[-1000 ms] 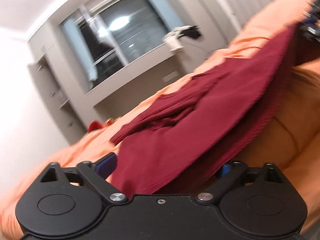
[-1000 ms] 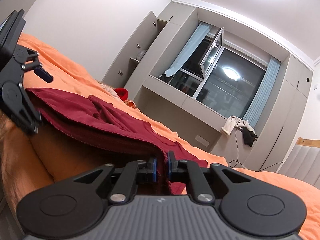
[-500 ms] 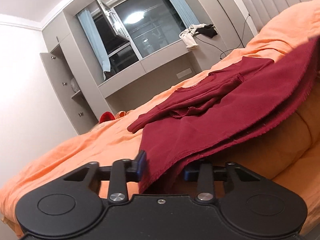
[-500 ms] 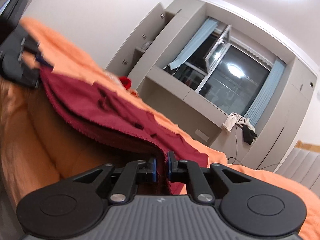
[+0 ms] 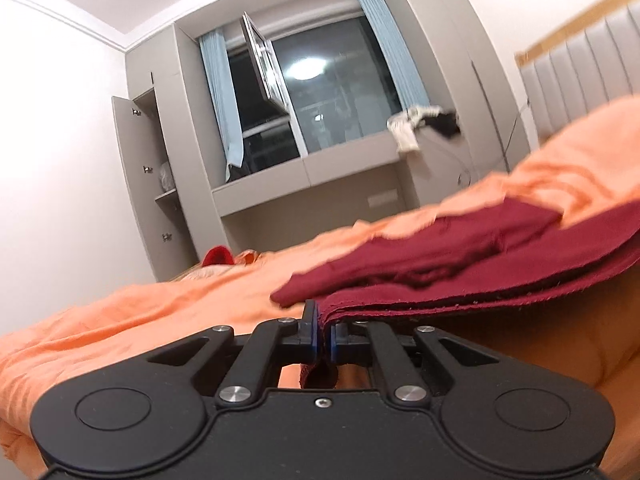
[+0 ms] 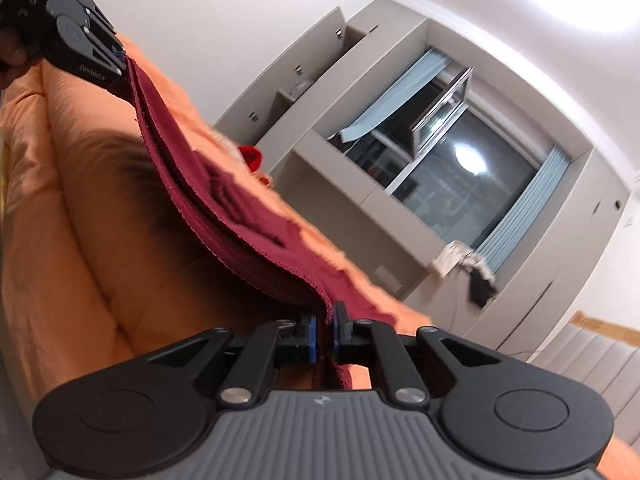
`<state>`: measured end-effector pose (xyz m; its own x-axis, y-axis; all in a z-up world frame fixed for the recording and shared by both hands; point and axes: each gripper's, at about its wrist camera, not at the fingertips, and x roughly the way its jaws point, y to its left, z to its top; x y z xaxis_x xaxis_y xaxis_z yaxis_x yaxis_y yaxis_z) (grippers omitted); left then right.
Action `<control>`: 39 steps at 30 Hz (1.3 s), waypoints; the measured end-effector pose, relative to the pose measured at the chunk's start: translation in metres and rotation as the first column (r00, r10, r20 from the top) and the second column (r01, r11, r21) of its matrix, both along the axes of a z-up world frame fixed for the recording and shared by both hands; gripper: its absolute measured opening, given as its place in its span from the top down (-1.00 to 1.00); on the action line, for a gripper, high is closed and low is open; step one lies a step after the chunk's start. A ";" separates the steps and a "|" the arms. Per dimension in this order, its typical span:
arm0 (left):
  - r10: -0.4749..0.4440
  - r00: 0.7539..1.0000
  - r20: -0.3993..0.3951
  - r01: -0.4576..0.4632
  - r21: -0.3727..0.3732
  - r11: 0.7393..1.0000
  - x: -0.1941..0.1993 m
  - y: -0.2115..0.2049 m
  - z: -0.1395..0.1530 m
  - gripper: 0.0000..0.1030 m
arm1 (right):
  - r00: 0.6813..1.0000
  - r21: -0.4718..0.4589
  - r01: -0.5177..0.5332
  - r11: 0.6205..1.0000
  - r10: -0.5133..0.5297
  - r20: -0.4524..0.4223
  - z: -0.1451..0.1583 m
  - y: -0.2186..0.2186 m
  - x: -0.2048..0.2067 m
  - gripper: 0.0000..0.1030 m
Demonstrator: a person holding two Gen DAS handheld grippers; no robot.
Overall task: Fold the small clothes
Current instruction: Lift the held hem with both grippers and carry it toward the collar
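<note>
**Two grippers pinch one dark red garment over the bed**

Two corners of the garment (image 5: 460,276) are gripped, one by each gripper, and the cloth hangs stretched between them above the orange bedding (image 5: 140,316).

The left gripper (image 5: 323,334) has just been closing, with the cloth between its jaws. They are now clamped tight on a near corner of the garment, and a small tuft of fabric pokes out below the blue pads (image 5: 313,332). In the left wrist view the hem runs away to the right in several stacked layers with a rough, frayed edge. A sleeve-like fold lies on top of the layers, farther out over the bedding.

The right gripper (image 6: 323,334) is likewise clenched on the other near corner, with the cloth pressed between its pads and a short end hanging under them. In the right wrist view the garment rises as a taut, layered band toward the upper left, where the left gripper (image 6: 120,66) bites its far end. A bit of the person's hand (image 6: 12,54) shows at the left edge there.

The lifted hem is clear of the bedding near the bed's near edge, and it casts a shadow on the orange cover beneath it. The rest of the garment lies on the cover toward the middle of the bed.

A small red item (image 5: 218,256) sits at the far edge of the bed, well apart from the garment. Behind it are grey cupboards (image 5: 148,184), a dark window (image 5: 332,96) with pale blue curtains, and some white and black cloth (image 5: 424,124) draped on the sill. A padded headboard (image 5: 580,68) stands at the right.
</note>
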<state>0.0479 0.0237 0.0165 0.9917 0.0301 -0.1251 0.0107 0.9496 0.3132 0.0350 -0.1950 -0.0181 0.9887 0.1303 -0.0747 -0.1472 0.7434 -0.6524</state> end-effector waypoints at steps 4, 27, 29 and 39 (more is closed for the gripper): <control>-0.052 0.998 0.040 0.053 -0.039 0.998 -0.018 0.001 0.026 0.90 | 0.999 0.030 0.019 0.999 -0.020 0.046 0.027 -0.013 -0.019 0.89; -0.173 0.979 0.112 0.185 -0.114 0.976 -0.057 -0.003 0.138 0.90 | 0.977 0.148 -0.034 0.988 0.001 0.213 0.116 -0.036 0.013 0.90; -0.172 0.981 0.086 0.183 -0.148 0.972 -0.024 -0.002 0.145 0.90 | 0.979 0.162 -0.019 0.987 -0.014 0.202 0.119 -0.032 0.047 0.90; -0.057 0.997 -0.047 0.051 -0.135 0.990 0.149 -0.009 0.142 0.90 | 0.996 0.185 0.046 0.982 -0.058 0.061 0.105 -0.028 0.205 0.89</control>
